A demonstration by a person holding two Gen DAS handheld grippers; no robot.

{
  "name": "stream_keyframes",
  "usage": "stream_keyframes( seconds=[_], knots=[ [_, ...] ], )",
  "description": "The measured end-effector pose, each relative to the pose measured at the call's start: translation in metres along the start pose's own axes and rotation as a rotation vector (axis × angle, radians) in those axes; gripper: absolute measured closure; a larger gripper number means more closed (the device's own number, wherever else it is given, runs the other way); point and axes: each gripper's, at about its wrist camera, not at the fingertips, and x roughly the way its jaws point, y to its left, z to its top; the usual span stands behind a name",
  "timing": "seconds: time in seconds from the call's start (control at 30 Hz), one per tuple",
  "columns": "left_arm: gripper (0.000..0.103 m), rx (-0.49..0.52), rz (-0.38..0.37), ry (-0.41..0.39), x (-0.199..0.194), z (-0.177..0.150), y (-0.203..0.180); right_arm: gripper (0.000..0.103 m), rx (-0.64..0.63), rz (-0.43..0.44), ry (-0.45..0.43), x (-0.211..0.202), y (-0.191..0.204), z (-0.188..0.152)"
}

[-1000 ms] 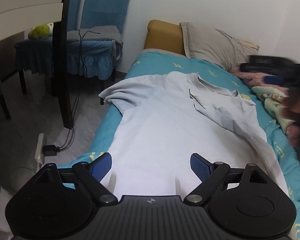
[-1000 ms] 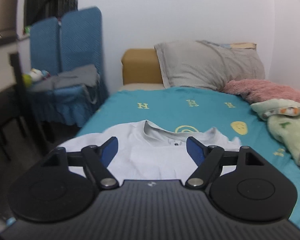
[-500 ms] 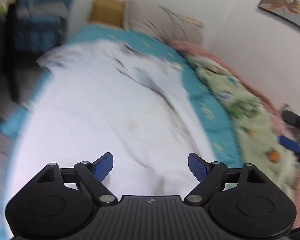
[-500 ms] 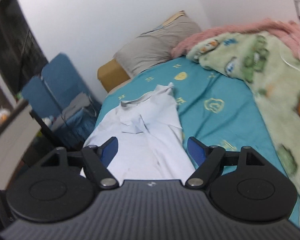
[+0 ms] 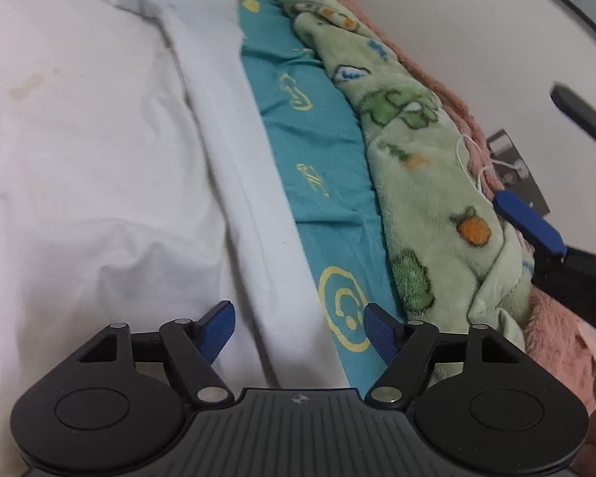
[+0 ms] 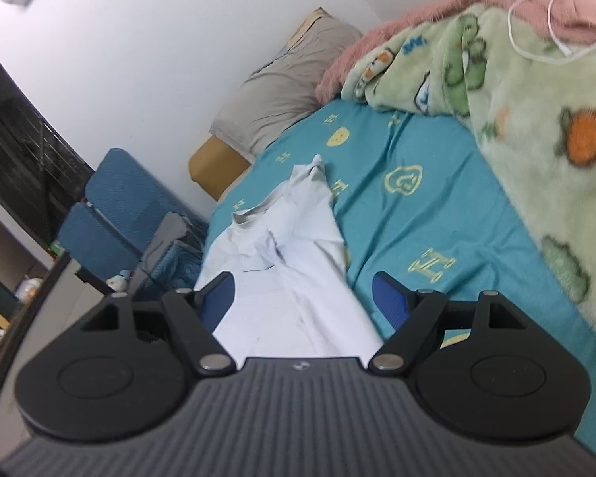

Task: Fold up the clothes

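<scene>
The left hand-held gripper [image 5: 300, 328] points downward, its jaws apart with nothing pressed between the pads. The right hand-held gripper [image 6: 302, 298] is rolled sideways, jaws likewise apart and empty.

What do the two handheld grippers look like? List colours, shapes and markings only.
The left gripper and right gripper look alike: a dark grey ribbed body bearing a small round crosshair mark, two black rounded housings, black link arms with silver pivot pins, and blue ribbed pads on the jaws. No cables or sleeves show.
</scene>
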Motion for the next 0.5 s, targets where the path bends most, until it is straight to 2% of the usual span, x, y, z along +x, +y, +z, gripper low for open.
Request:
stream_keyframes(
  seconds=[0.1, 0.2, 0.33, 0.4, 0.5],
  knots=[
    [0.03, 0.02, -0.127, 0.032, 0.004, 0.001, -0.003, 0.024, 0.023, 0.02, 0.011, 0.004, -0.004, 0.0],
    [0.034, -0.021, -0.301, 0.048, 0.0, -0.002, 0.004, 0.024, 0.049, 0.041, 0.018, 0.006, -0.008, 0.001],
    [0.036, -0.059, -0.302, 0.097, 0.015, -0.006, 0.014, 0.024, 0.083, 0.052, 0.02, 0.008, -0.014, 0.003],
    [0.042, -0.039, -0.262, 0.109, 0.024, -0.01, 0.014, 0.024, 0.089, 0.048, 0.023, 0.01, -0.016, 0.002],
    [0.038, 0.013, -0.251, 0.108, 0.028, -0.015, 0.006, 0.024, 0.099, 0.044, 0.029, 0.013, -0.019, 0.002]
  ],
)
